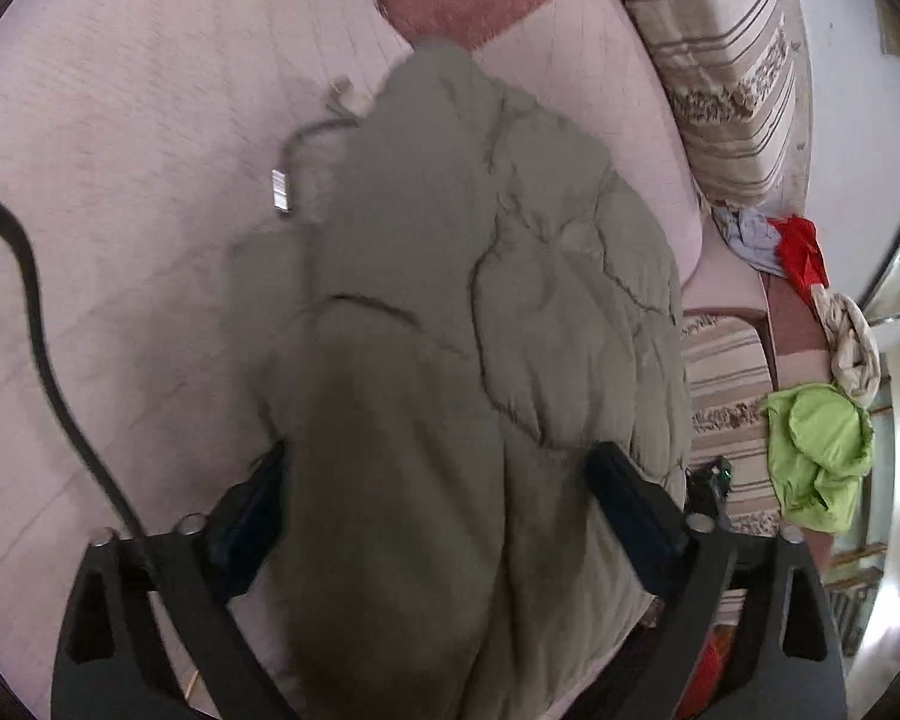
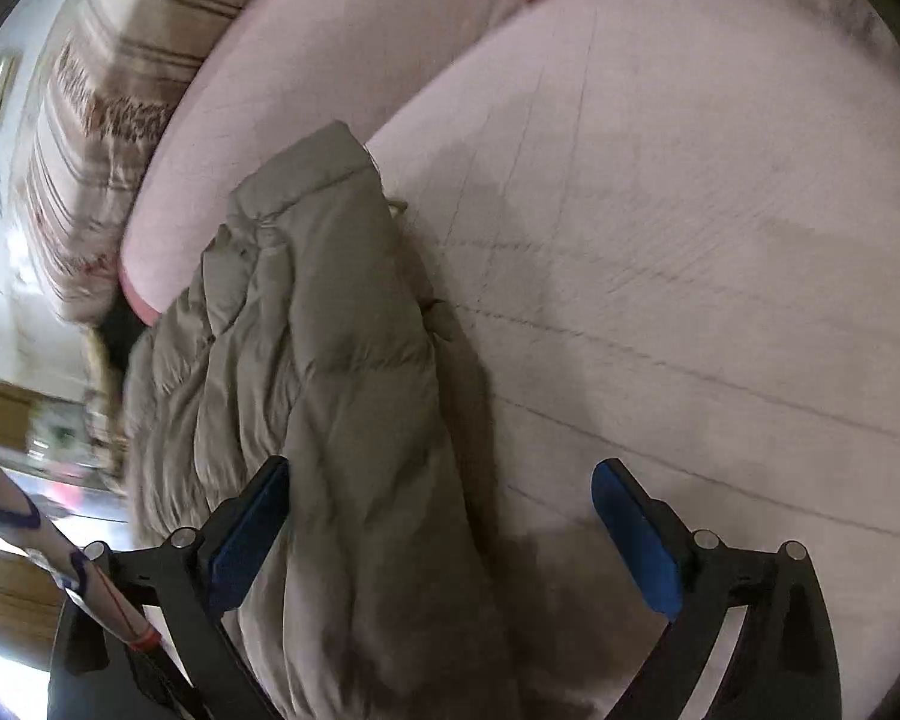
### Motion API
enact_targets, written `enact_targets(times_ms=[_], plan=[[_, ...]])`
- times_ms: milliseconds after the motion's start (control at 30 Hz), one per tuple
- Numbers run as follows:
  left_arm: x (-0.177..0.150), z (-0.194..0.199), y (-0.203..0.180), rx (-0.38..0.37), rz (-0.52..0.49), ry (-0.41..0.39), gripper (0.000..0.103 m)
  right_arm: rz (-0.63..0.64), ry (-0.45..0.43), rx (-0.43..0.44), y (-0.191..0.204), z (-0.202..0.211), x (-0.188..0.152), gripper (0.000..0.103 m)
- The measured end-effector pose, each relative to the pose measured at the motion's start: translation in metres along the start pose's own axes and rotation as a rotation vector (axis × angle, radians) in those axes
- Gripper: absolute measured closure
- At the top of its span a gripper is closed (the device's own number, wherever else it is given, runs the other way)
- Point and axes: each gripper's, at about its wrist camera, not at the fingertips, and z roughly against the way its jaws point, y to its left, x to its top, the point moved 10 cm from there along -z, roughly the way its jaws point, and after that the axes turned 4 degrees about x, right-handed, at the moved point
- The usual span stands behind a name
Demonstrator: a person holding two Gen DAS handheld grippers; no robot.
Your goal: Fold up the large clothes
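1. Jacket (grey-green, padded) lies bunched on the pink bed, near the striped pillows. A drawstring with a metal tip trails out on its left side.
2. Step in hand, my read: take a fresh hold on the near end so it can be spread or doubled over. Grab outer fabric at a seam or hem, not the puffy middle; padding slips and springs back.
3. Both ends should lift together and level, otherwise the bundle twists.
4. Tuck the drawstring in before folding.
5. Left gripper: fingers spread wide, jacket bulk sits between them, pads not pressing it. Holding nothing.
6. Right gripper: fingers also spread wide. Jacket edge runs along the left finger; contact unclear. Right finger is over bare sheet. Nothing held.
7. Risk: closing now pinches only one loose layer.
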Motion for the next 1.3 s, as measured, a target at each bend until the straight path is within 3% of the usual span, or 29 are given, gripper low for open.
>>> enact_targets(times_ms=[133, 233, 333, 367, 433, 500, 567, 633, 700, 733, 767, 867, 1033, 1200, 1300], plan=[[0.002, -0.012, -0.011, 0.057, -0.050, 0.029, 0.000, 0.053, 0.052, 0.095, 0.017, -0.027, 0.000, 0.000], [-0.003, -0.011, -0.021, 0.107, -0.075, -0.012, 0.001, 0.093, 0.084, 0.134, 0.034, -0.042, -0.002, 0.000], [-0.015, -0.004, -0.036, 0.138, -0.118, -0.042, 0.014, 0.073, 0.095, 0.190, 0.050, -0.044, -0.013, 0.025], [-0.021, 0.002, -0.043, 0.129, -0.134, -0.048, 0.018, 0.065, 0.091, 0.210, 0.054, -0.040, -0.015, 0.036], [-0.033, 0.013, -0.055, 0.110, -0.157, -0.048, 0.023, 0.055, 0.079, 0.268, 0.062, -0.022, -0.021, 0.049], [-0.048, 0.023, -0.066, 0.082, -0.173, -0.040, 0.024, 0.069, 0.061, 0.323, 0.071, 0.002, -0.025, 0.052], [-0.055, 0.024, -0.064, 0.103, -0.157, -0.040, 0.024, 0.090, 0.046, 0.333, 0.074, 0.018, -0.031, 0.052], [-0.052, 0.017, -0.054, 0.182, -0.160, -0.047, 0.024, 0.103, 0.042, 0.280, 0.067, 0.018, -0.032, 0.051], [-0.044, 0.007, -0.042, 0.250, -0.136, -0.054, 0.022, 0.096, 0.031, 0.166, 0.050, 0.006, -0.029, 0.037], [-0.043, 0.005, -0.041, 0.256, -0.119, -0.059, 0.022, 0.084, 0.013, 0.105, 0.040, 0.002, -0.026, 0.024], [-0.041, 0.006, -0.043, 0.259, -0.103, -0.070, 0.022, 0.069, -0.014, 0.060, 0.032, 0.003, -0.023, 0.017], [-0.043, 0.019, -0.050, 0.273, -0.107, -0.095, 0.022, 0.011, -0.128, 0.001, 0.028, 0.022, -0.017, 0.016], [-0.047, 0.064, -0.040, 0.270, -0.079, -0.161, 0.022, 0.125, -0.280, -0.139, 0.045, 0.091, -0.030, 0.016], [-0.049, 0.108, -0.036, 0.237, -0.047, -0.257, 0.022, 0.259, -0.324, -0.261, 0.053, 0.141, -0.080, 0.014], [-0.068, 0.126, -0.046, 0.316, -0.118, -0.294, 0.022, 0.310, -0.316, -0.285, 0.050, 0.153, -0.124, 0.013]])
